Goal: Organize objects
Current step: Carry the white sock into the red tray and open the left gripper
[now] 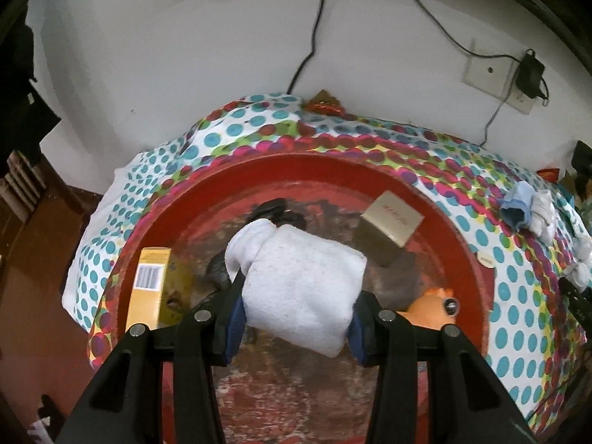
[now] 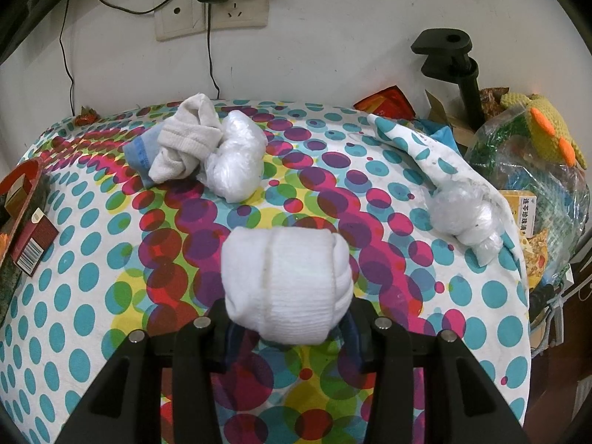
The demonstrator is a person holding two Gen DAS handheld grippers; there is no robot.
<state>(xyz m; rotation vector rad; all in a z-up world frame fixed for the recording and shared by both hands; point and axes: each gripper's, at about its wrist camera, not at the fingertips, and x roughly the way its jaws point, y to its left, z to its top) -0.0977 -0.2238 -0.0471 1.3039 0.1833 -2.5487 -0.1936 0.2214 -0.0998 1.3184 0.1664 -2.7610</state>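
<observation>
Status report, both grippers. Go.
Left gripper shut on white sock roll, above red tray. Right gripper shut on second white sock roll, over dotted tablecloth. Nothing blocking.

Soft ribbed cloth sock roll point(image 2: 286, 288), crinkly glossy plastic bag point(image 2: 235, 162), scuffed red tray point(image 1: 458, 229), matt printed tablecloth point(image 2: 92, 259)

- Home, lived-in room.
- Table under dotted cloth point(image 2: 92, 296), pushed against white wall.
- Wall sockets point(image 2: 211, 14) with chargers, loose cables.
- Socks point(image 2: 185, 144), crocheted toy point(image 2: 547, 133), snack packets point(image 2: 384, 105) heaped at the edge.
- Worn red tray point(image 1: 444, 222).
</observation>
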